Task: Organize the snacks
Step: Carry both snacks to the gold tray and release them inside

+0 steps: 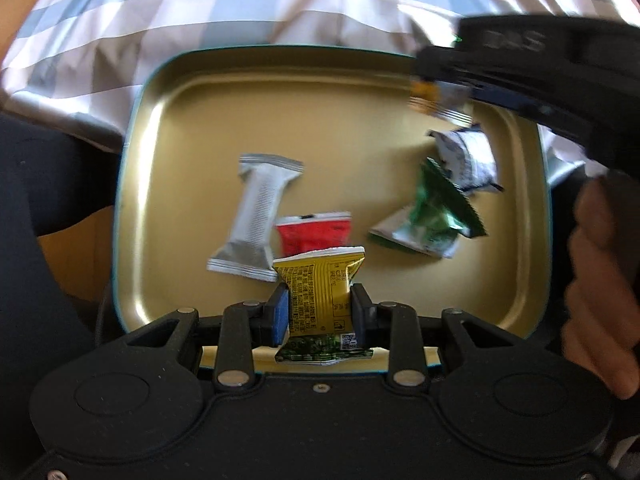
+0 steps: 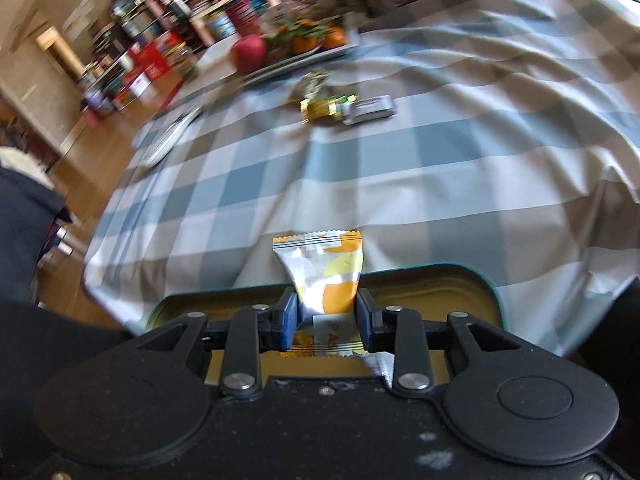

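Checked tablecloth (image 2: 440,152) under gold tray (image 1: 168,128)

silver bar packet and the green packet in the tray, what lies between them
In the left wrist view, the red packet lies between the silver bar packet and the green packet, low in the gap; otherwise bare tray.

The left gripper (image 1: 319,312) was pointed straight down, jaws clamped on a yellow packet (image 1: 318,292); the right gripper (image 2: 327,318) was angled downward, clamped on an orange-white packet (image 2: 326,276).
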A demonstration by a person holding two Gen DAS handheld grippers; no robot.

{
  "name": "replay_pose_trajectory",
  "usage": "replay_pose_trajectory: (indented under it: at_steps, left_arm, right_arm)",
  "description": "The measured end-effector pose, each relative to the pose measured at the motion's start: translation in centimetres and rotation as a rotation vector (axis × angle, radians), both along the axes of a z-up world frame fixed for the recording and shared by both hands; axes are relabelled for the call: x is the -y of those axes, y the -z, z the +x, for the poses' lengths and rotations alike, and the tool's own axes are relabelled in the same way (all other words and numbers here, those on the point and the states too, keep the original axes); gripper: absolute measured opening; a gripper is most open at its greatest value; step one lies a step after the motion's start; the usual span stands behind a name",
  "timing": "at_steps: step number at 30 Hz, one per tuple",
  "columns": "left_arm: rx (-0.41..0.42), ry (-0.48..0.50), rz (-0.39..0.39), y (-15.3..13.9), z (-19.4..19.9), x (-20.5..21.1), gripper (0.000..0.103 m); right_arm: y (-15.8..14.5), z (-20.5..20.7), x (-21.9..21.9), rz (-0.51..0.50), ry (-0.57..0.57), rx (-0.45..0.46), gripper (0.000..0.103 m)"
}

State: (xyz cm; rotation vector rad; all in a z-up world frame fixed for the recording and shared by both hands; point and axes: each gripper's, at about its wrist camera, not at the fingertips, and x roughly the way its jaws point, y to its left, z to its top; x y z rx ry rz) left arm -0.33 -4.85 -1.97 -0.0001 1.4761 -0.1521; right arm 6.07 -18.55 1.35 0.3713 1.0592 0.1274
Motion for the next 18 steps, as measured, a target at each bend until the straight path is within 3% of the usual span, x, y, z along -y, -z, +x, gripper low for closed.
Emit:
replay_pose_trajectory:
  at_steps: [6, 11, 18]
  left_arm:
    - [-0.001, 0.024, -0.018, 0.3, -0.3, 0.7, 0.041]
    - [-0.014, -0.002, -0.049, 0.4, -0.1, -0.1, 0.044]
    - [-0.021, -0.031, -0.036, 0.1, -0.2, -0.7, 0.044]
  right_arm:
    - [0.2, -0.1, -0.3, 0.015, -0.039, -0.022, 0.033]
    - [0.4, 0.0, -0.3, 0.032, -0.046, -0.034, 0.033]
    - [0.7, 0.0, -0.7, 0.045, -0.087, -0.059, 0.035]
